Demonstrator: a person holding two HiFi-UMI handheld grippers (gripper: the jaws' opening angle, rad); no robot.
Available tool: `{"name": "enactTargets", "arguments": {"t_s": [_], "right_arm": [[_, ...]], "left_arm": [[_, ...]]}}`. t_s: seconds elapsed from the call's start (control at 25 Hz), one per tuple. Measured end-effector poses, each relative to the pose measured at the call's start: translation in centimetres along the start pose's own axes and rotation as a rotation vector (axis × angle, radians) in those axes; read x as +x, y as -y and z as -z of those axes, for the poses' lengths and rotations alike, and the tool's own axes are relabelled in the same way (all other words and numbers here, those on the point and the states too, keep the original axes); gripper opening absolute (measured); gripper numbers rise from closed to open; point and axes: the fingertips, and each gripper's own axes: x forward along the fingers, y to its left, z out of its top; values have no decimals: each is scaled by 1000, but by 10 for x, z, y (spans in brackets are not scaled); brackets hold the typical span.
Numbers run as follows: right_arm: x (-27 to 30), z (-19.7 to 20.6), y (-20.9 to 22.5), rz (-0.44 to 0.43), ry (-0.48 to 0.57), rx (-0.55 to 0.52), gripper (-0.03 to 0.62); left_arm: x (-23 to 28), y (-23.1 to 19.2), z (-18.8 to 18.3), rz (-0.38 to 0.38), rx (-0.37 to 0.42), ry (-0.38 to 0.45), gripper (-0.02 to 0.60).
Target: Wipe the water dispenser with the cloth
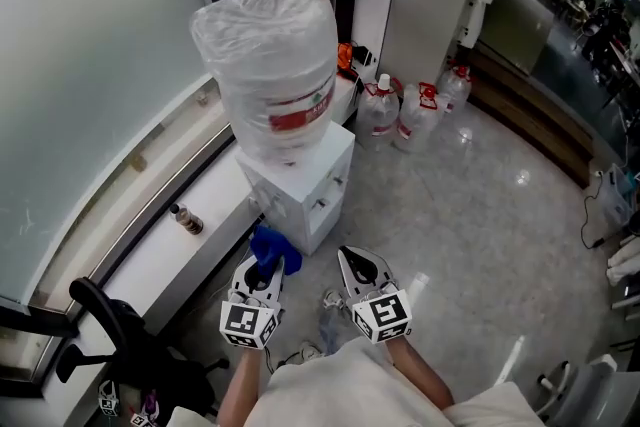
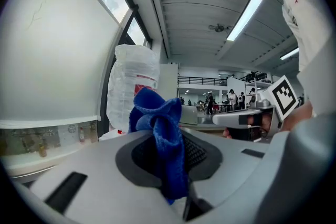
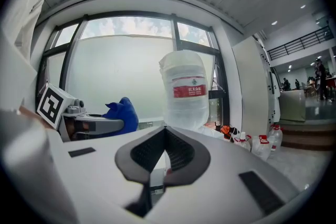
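Observation:
The white water dispenser [image 1: 300, 185] stands on a ledge by the window, topped by a big plastic-wrapped water bottle [image 1: 272, 65] with a red label. That bottle [image 2: 131, 86] also shows in the left gripper view and again [image 3: 188, 89] in the right gripper view. My left gripper [image 1: 262, 267] is shut on a blue cloth [image 1: 272, 248], held just below and in front of the dispenser; the cloth [image 2: 163, 139] bunches out between the jaws. My right gripper [image 1: 358, 267] hangs beside it, shut and empty [image 3: 164, 152], a little right of the dispenser.
A white window ledge [image 1: 150, 250] carries a small dark bottle [image 1: 187, 218]. Several water jugs [image 1: 410, 110] with red caps stand on the floor behind the dispenser. A black chair [image 1: 110, 325] sits at the lower left. A wooden step [image 1: 530, 120] runs at the right.

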Motion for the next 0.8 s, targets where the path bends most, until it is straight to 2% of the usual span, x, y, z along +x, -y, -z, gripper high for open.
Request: {"name": "enactTargets", "arguments": {"t_s": [0.24, 0.8], "right_arm": [[-35, 8, -30, -4, -10, -6, 14], [-51, 0, -52, -3, 25, -49, 14]], "left_arm": [[-35, 24, 4, 9, -7, 3, 78], [-54, 39, 1, 38, 9, 32, 78]]}}
